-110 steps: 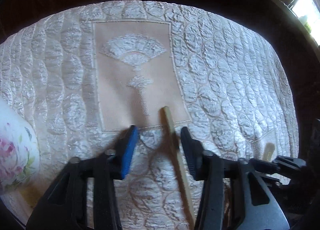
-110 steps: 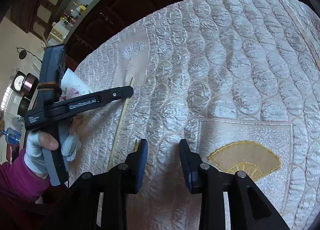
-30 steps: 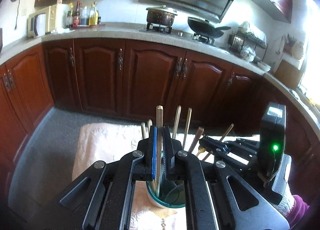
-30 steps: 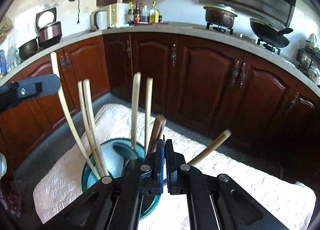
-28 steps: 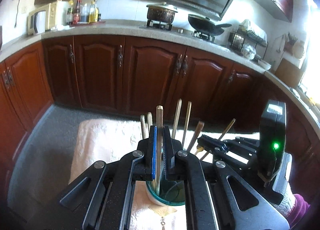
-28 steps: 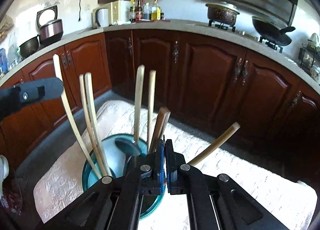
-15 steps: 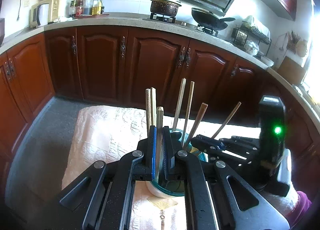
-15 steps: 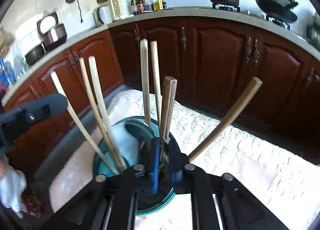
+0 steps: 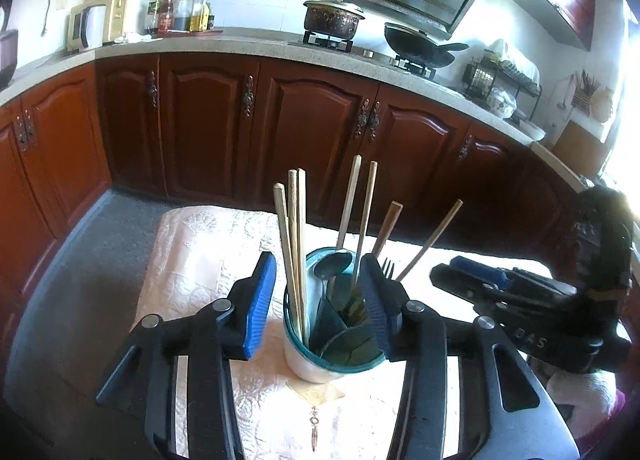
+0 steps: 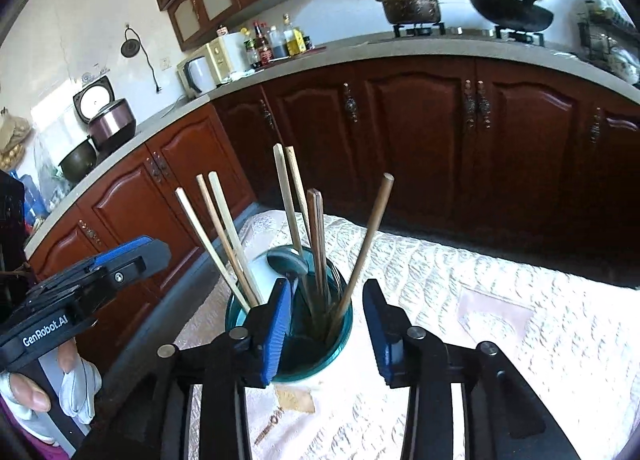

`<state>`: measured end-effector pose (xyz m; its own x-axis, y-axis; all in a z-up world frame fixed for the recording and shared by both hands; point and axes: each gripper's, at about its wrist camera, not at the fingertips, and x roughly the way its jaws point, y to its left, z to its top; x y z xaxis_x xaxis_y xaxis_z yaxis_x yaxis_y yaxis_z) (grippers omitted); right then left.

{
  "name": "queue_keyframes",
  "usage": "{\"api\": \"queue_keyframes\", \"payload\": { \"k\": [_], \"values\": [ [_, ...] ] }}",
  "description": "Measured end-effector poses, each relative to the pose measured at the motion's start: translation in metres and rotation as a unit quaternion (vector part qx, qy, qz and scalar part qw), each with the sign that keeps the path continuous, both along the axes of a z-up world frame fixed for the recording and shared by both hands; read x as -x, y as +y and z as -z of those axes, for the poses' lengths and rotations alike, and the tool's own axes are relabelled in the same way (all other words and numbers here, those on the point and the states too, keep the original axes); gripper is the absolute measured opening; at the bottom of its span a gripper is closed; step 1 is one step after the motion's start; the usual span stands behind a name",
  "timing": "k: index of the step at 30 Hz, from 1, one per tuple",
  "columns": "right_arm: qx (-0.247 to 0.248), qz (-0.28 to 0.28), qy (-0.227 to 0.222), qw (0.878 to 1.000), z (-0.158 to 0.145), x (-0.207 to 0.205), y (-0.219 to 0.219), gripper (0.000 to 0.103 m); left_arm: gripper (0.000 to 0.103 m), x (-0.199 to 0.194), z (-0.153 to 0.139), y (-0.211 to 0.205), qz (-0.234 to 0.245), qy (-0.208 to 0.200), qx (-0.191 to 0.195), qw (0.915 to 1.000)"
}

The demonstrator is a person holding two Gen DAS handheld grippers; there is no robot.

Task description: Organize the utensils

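blue pads: the left gripper stands wide apart at lower centre of its view, jaws just opened, clamping nothing.
right gripper: jaws just parting, nothing pressed between them.
holder: teal cup standing between both pairs of jaws on the quilted cloth.
utensils: chopsticks, a spoon and a fork stand upright or leaning inside.
step: release is done, i judge.
how: back each gripper straight out and up, clear of the leaning sticks, so the cup does not tip.
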<state>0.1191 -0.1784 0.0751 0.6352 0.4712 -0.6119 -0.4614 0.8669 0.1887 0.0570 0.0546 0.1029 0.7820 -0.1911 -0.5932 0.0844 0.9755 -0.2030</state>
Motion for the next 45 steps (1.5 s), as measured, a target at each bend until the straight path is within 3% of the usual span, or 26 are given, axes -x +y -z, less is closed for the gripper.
{"api": "queue_keyframes", "payload": {
  "k": [17,45],
  "values": [
    [0.025,0.041,0.005,0.999,0.017,0.048,0.002,0.04,0.046,0.033,0.03,-0.019,-0.036,0.031,-0.057,0.9973],
    [0.038,0.062,0.002,0.997,0.009,0.063,0.007,0.044,0.046,0.056,0.023,-0.024,-0.062,0.011,-0.093,0.9937]
  ]
}}
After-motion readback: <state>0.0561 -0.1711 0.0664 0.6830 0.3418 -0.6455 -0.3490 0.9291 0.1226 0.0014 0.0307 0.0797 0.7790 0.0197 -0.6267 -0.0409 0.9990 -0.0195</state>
